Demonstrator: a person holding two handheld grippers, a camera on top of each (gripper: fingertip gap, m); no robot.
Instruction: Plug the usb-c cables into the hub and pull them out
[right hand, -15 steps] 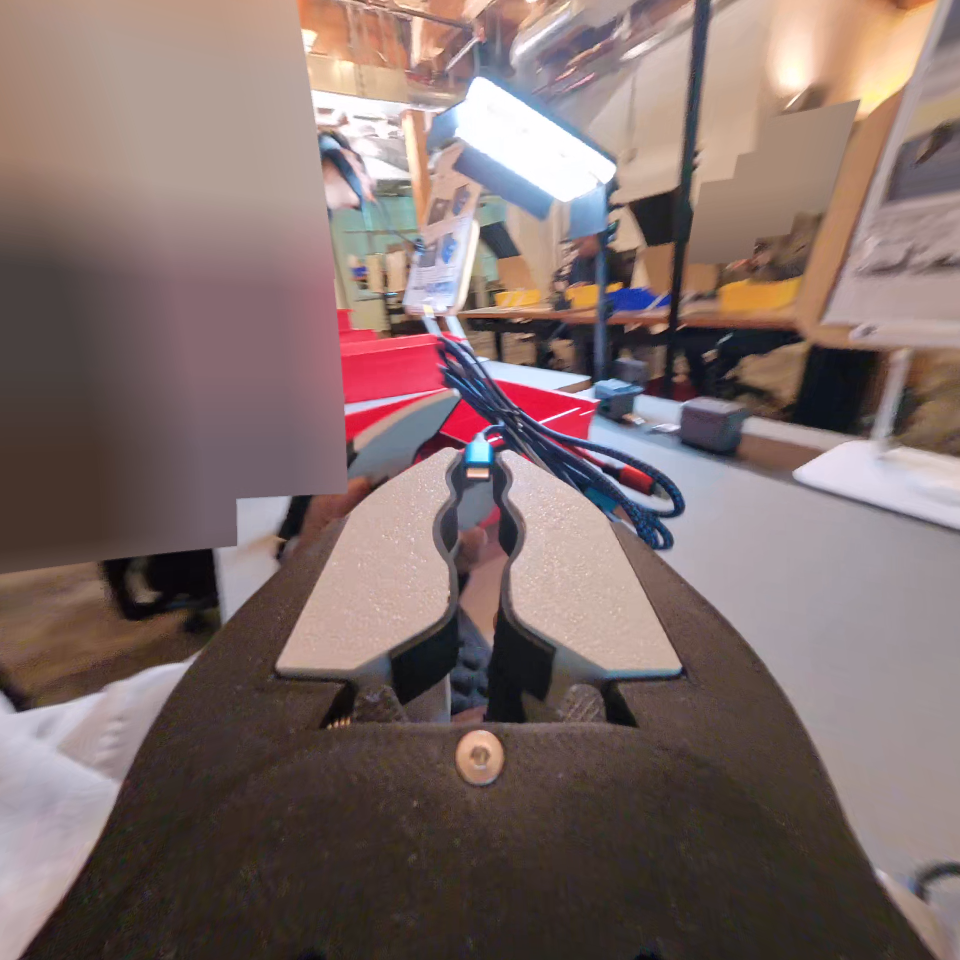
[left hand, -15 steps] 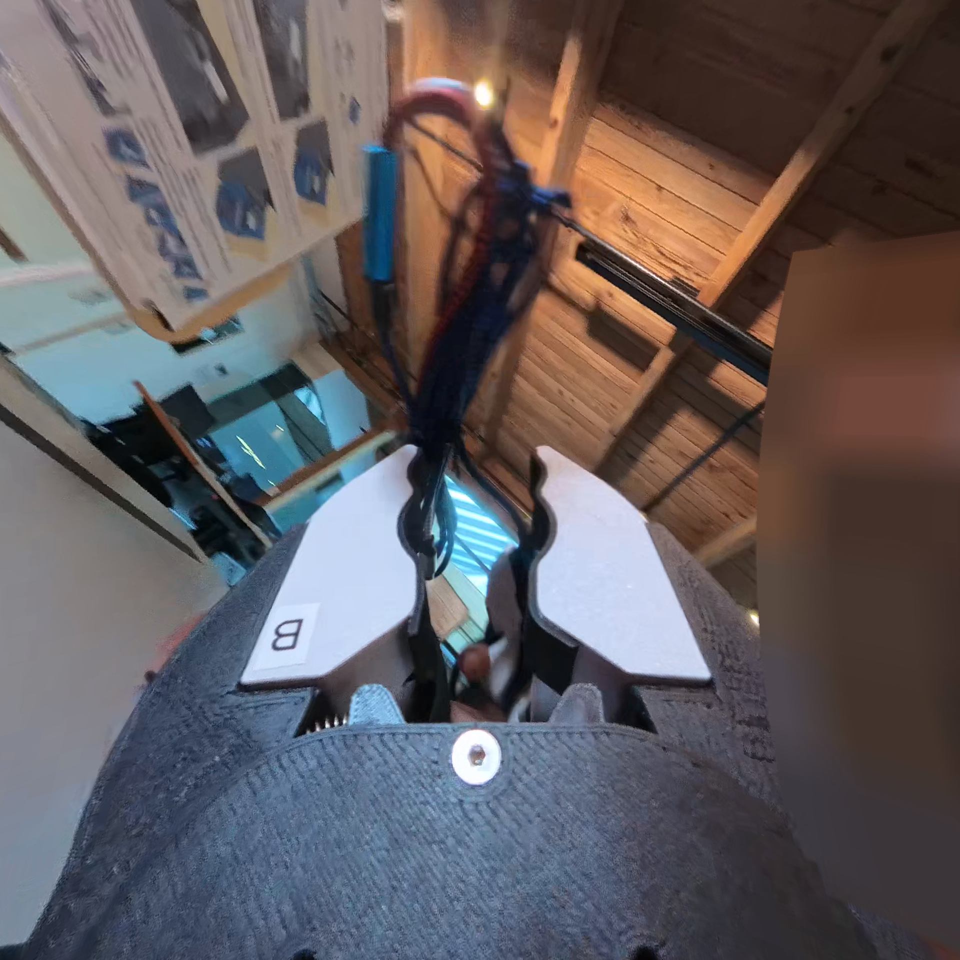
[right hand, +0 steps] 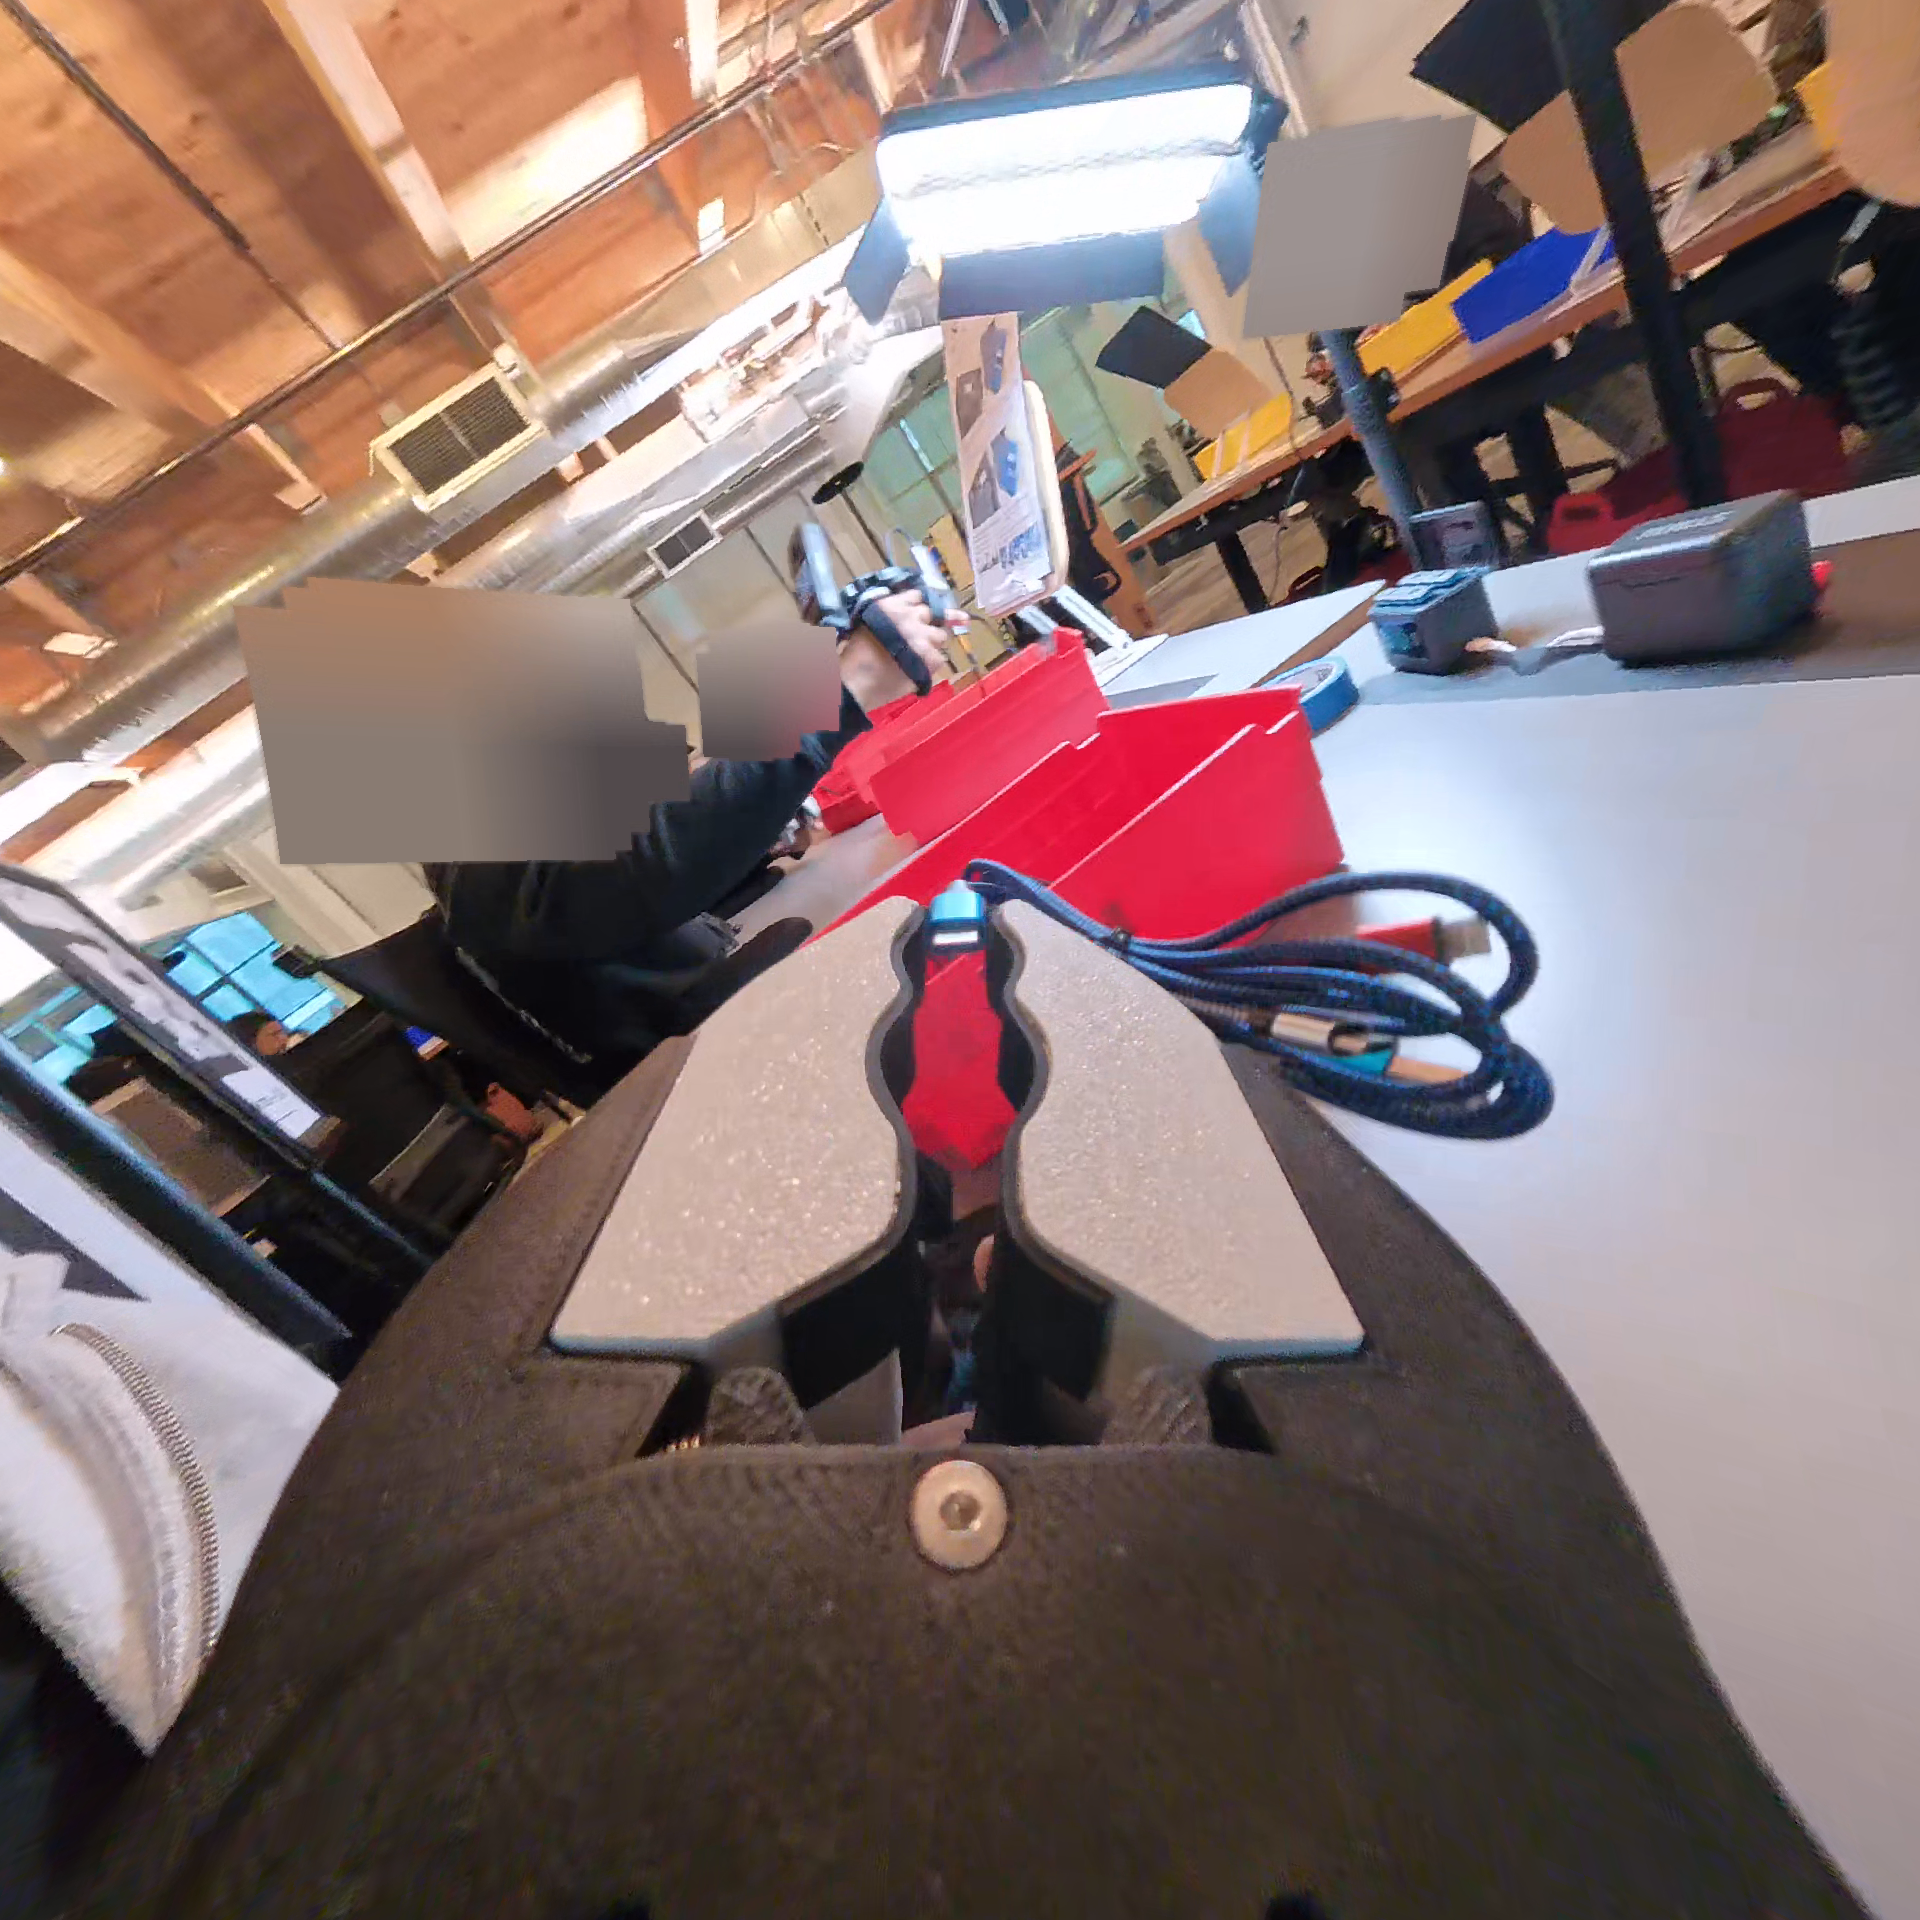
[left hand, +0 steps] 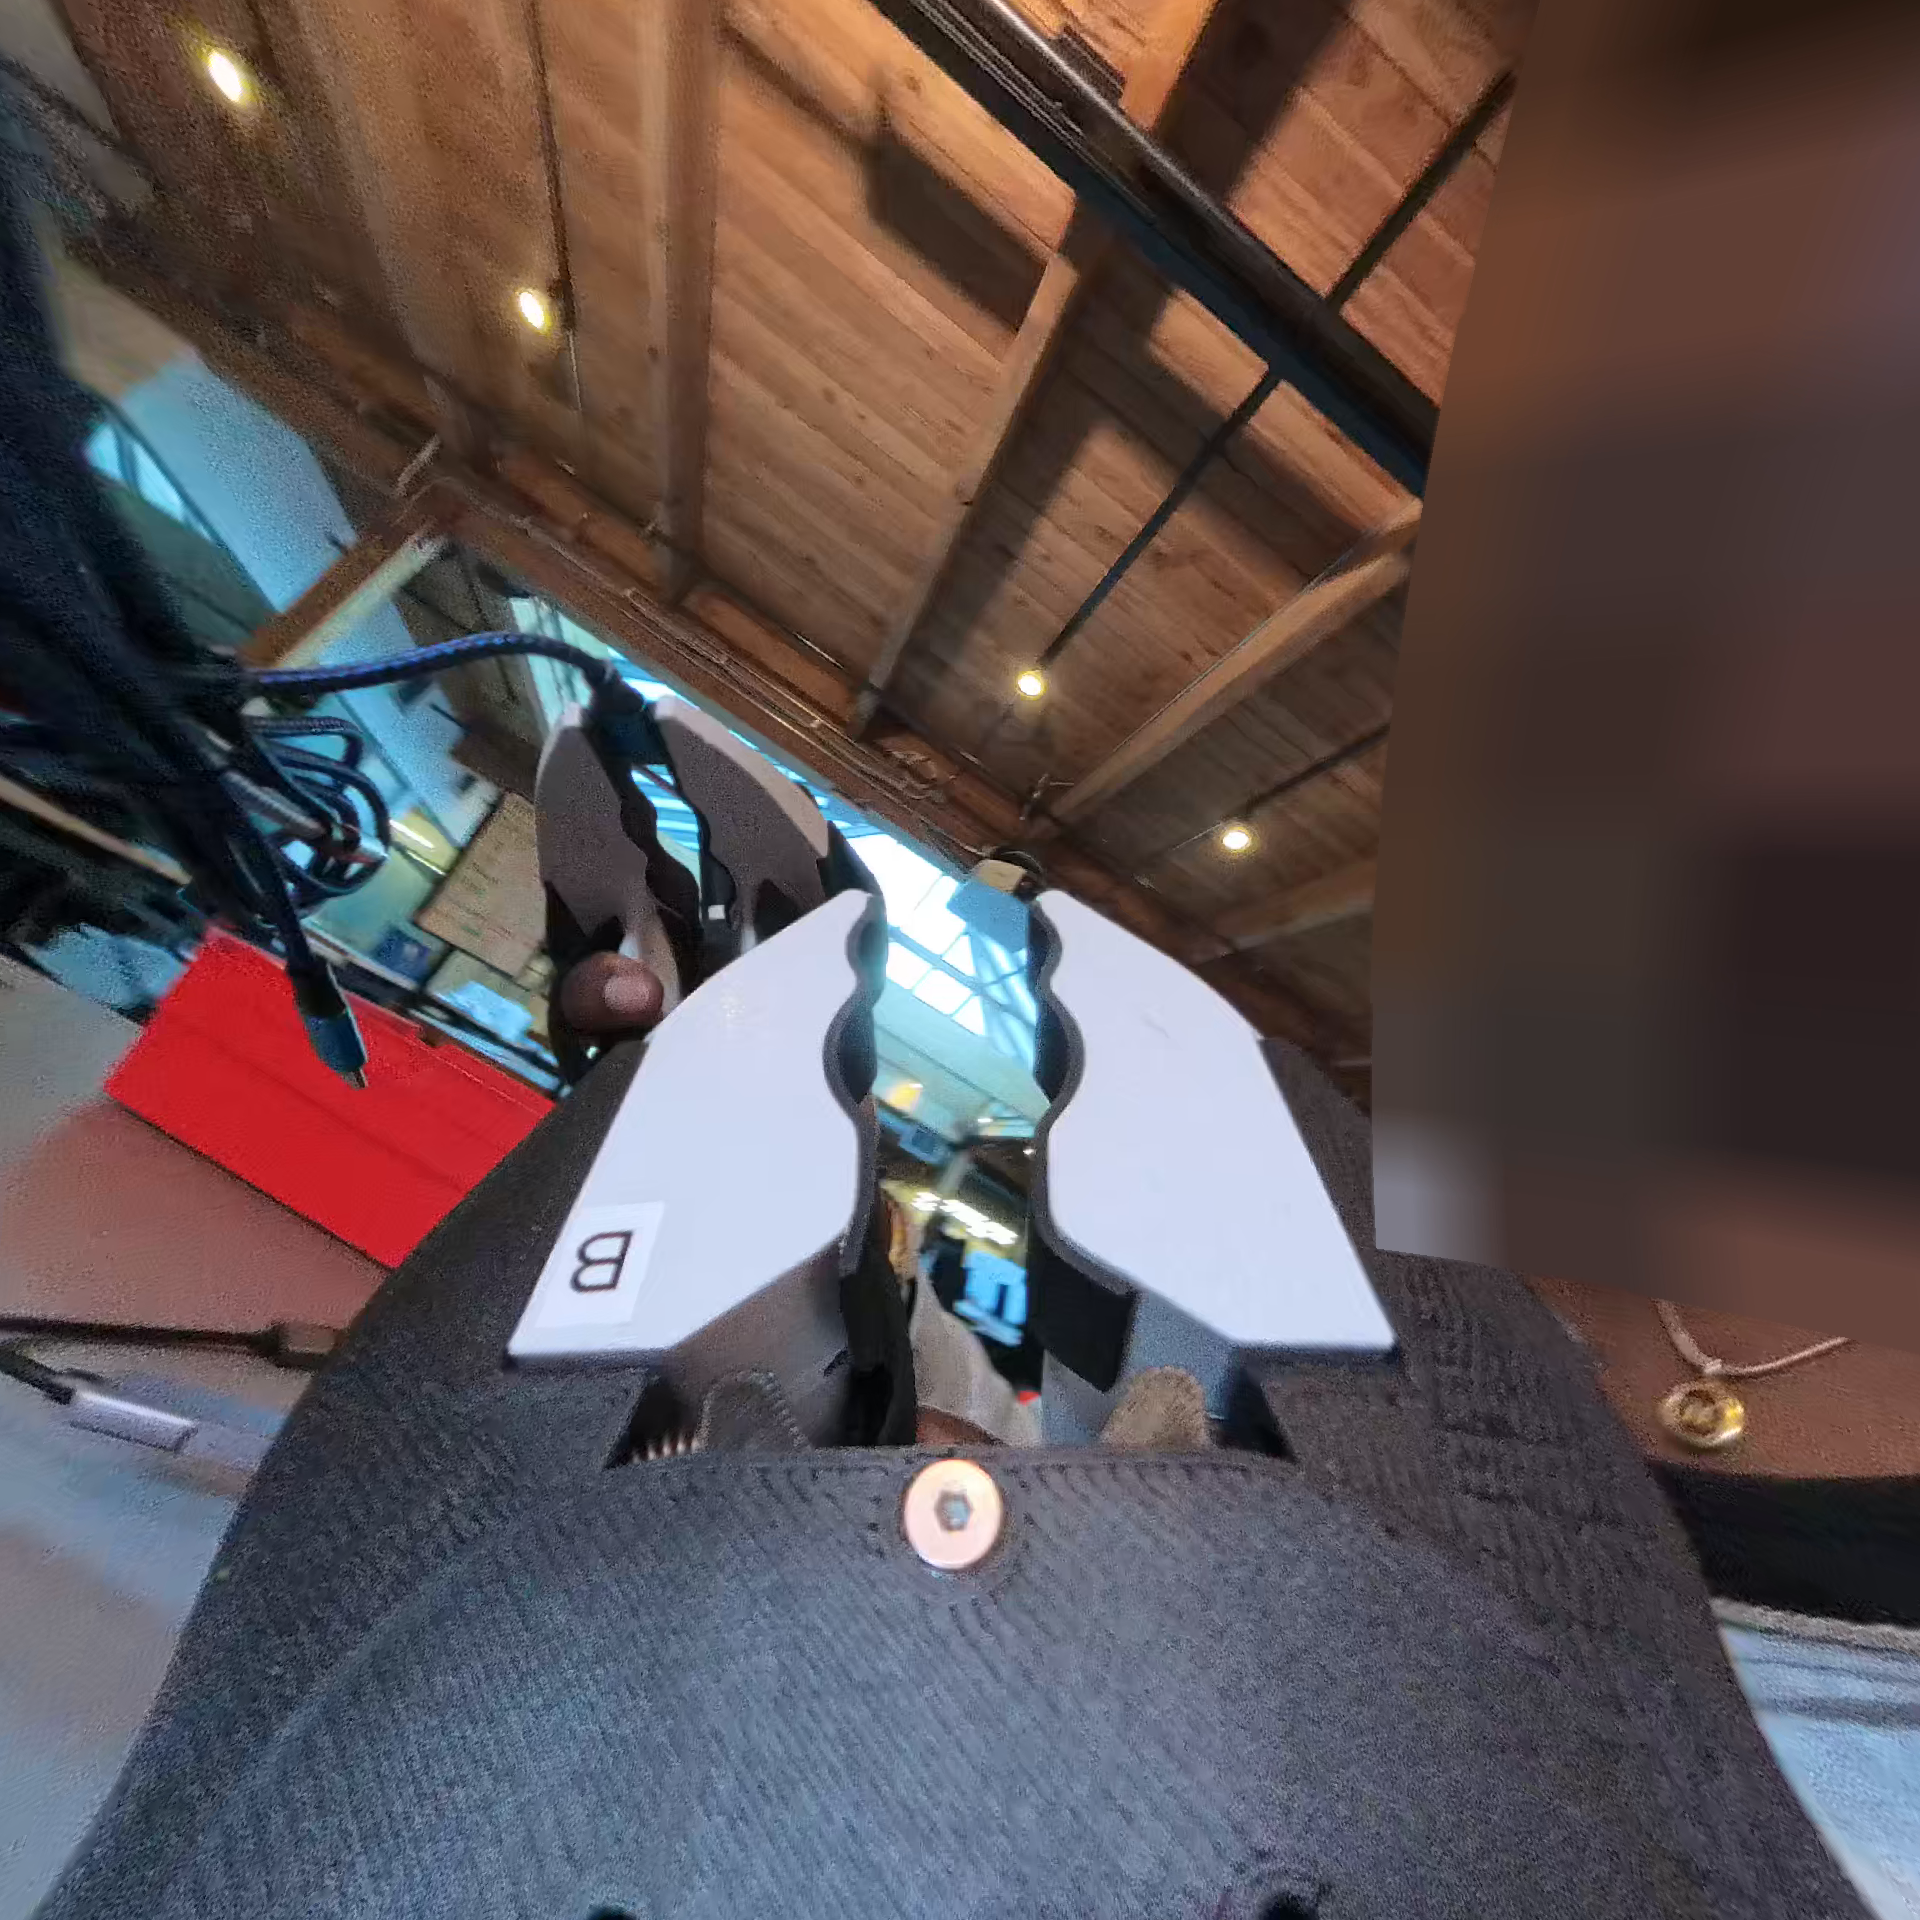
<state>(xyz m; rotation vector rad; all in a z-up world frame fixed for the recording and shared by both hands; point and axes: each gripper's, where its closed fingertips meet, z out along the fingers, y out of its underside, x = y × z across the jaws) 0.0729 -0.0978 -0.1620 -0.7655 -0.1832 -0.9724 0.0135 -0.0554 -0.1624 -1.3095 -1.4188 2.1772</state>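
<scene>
My right gripper [right hand: 951, 914] is shut on the blue plug [right hand: 951, 923] of a braided blue-black cable, pinched at its fingertips. The rest of the cable bundle [right hand: 1361, 997], with red and silver plugs, trails to the right over the grey table [right hand: 1662, 1039]. In the left wrist view my left gripper [left hand: 951, 914] is open and empty and points up at the wooden ceiling. The right gripper [left hand: 649, 821] shows just beyond it on the left. The bundle [left hand: 145, 727] hangs at far left, with a loose blue plug [left hand: 335, 1039] below it. I cannot make out the hub.
Red bins [right hand: 1143, 800] stand on the table behind the cables, and one shows in the left wrist view [left hand: 291, 1091]. A blue tape roll [right hand: 1325, 686] and dark boxes [right hand: 1704, 582] sit farther back. A person in black [right hand: 623, 883] is at the left. The grippers' ends are close to 7 centimetres from one another.
The cables that ran between my left gripper's fingers are out of it and now lie to its left. Both views have swung. My right gripper still holds the blue plug.
</scene>
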